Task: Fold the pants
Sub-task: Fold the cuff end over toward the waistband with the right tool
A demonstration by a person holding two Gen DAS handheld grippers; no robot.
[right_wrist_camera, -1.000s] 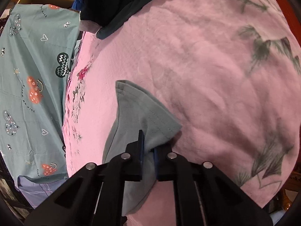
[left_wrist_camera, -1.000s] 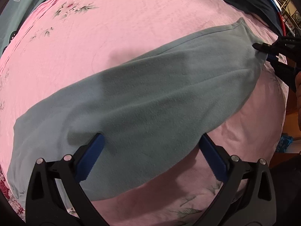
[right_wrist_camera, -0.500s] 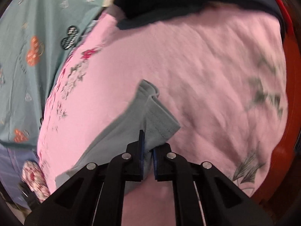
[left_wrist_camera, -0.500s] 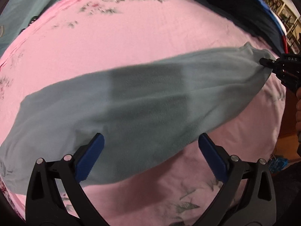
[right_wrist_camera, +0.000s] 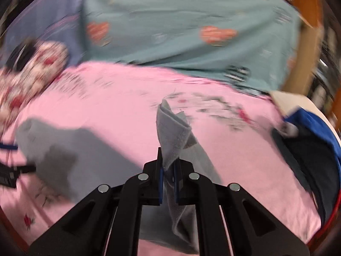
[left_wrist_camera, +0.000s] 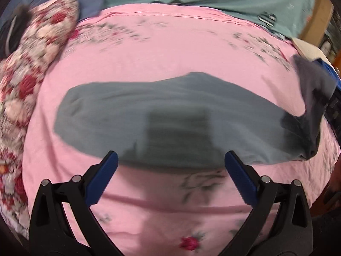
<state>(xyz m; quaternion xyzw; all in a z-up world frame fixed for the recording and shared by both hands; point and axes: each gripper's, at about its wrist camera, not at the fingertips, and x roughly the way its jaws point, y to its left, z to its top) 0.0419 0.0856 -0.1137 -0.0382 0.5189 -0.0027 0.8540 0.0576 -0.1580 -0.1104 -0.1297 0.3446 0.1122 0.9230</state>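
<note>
The bed is covered by a pink floral sheet (left_wrist_camera: 162, 49), with a teal patterned blanket (right_wrist_camera: 181, 21) bunched beyond it at twelve o'clock and a red-and-white flowered quilt (left_wrist_camera: 32, 64) heaped at about ten o'clock. A dark navy garment (right_wrist_camera: 309, 155) with a bright blue edge lies at three o'clock in the right wrist view. The grey-green pants (left_wrist_camera: 162, 115) lie stretched across the sheet, their long axis running from nine o'clock to three o'clock in the left wrist view; the nine o'clock end rests flat and rounded, while the three o'clock end is lifted off the bed and bunched where it rises toward the frame edge. The left gripper (left_wrist_camera: 170, 164) hangs over the near edge of the pants with its blue-padded fingers (left_wrist_camera: 102, 177) spread wide and nothing between them. The right gripper (right_wrist_camera: 168, 170) has its fingers pinched almost together on a folded corner of the pants, the cloth standing up in a point toward twelve o'clock above the pads and trailing down below them.
</note>
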